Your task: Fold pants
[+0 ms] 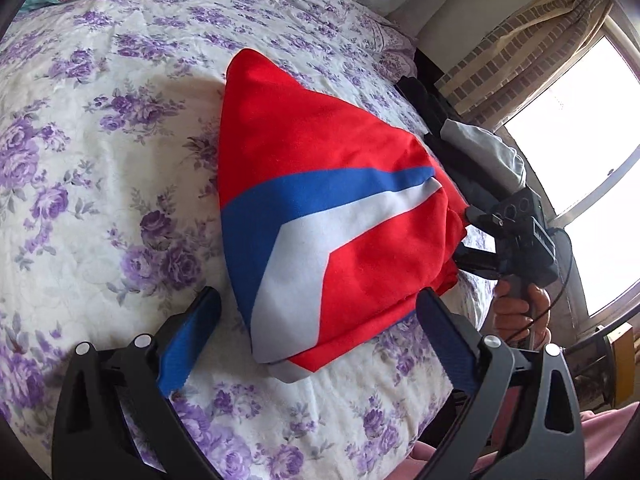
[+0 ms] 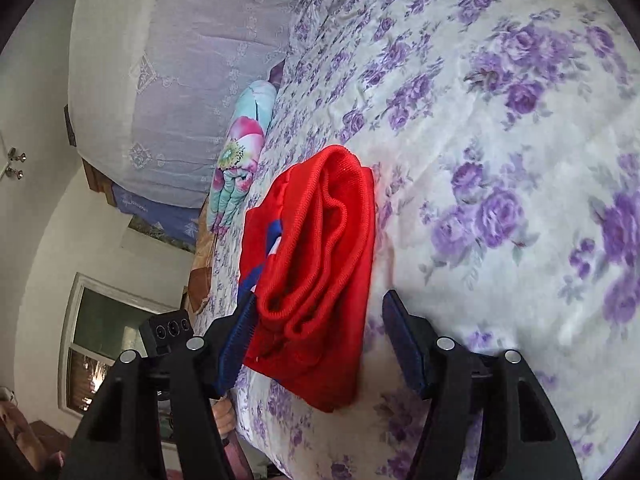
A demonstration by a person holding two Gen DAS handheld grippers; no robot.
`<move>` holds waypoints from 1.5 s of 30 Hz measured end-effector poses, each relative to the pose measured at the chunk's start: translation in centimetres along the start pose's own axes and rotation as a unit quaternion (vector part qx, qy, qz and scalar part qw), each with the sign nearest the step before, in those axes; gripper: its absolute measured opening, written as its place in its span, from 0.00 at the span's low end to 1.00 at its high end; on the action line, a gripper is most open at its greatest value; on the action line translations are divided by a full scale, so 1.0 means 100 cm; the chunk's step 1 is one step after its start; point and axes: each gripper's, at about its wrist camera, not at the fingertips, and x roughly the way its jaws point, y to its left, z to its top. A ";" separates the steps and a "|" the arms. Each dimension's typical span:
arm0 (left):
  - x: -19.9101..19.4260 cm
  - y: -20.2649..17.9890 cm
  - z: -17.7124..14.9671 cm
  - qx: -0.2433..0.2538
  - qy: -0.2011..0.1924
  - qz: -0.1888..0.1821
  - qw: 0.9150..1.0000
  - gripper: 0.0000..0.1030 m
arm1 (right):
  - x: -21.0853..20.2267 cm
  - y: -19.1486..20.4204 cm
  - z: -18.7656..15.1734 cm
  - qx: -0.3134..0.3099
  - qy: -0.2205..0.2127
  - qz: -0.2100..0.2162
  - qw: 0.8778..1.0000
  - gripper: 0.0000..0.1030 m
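Observation:
The red pants [image 1: 320, 152], with a blue and white chevron stripe, lie folded in a compact bundle on the floral bedspread [image 1: 100, 160]. My left gripper [image 1: 320, 316] is open, its blue-padded fingers [image 1: 188, 336] spread on either side of the bundle's near corner, holding nothing. The right gripper's body [image 1: 516, 232] shows at the bundle's right edge. In the right wrist view the pants [image 2: 320, 264] show their ribbed waistband folds. My right gripper [image 2: 320, 332] is open around that end of the bundle, not clamped.
The bedspread [image 2: 500, 160] has purple flowers. A colourful floral quilt [image 2: 236, 168] lies at the far side, beside white lace-covered pillows [image 2: 168, 80]. A curtain and bright window [image 1: 580, 140] are at the right. A grey cloth [image 1: 480, 148] lies near the bed edge.

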 end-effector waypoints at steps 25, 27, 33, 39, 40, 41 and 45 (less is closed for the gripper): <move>-0.031 -0.015 0.036 0.015 -0.051 -0.012 0.999 0.30 | 0.030 0.087 0.033 -0.123 0.002 0.048 0.991 0.32; -0.049 -0.021 0.057 0.035 -0.075 0.003 0.997 0.30 | 0.033 0.107 0.051 -0.142 -0.003 0.060 0.988 0.32; -0.082 -0.021 0.145 0.097 -0.139 0.072 0.983 0.31 | 0.082 0.183 0.149 -0.206 -0.020 0.077 0.975 0.32; -0.057 0.040 0.218 0.098 -0.144 0.100 0.980 0.31 | 0.166 0.179 0.242 -0.202 -0.007 0.086 0.976 0.33; -0.042 0.061 0.225 0.084 -0.134 0.097 0.983 0.32 | 0.185 0.161 0.252 -0.184 0.001 0.083 0.979 0.33; -0.026 0.080 0.230 0.066 -0.122 0.095 0.986 0.32 | 0.203 0.140 0.260 -0.168 0.010 0.076 0.983 0.33; 0.029 0.149 0.226 -0.041 -0.064 0.064 0.995 0.42 | 0.258 0.056 0.263 -0.109 0.030 0.020 0.993 0.31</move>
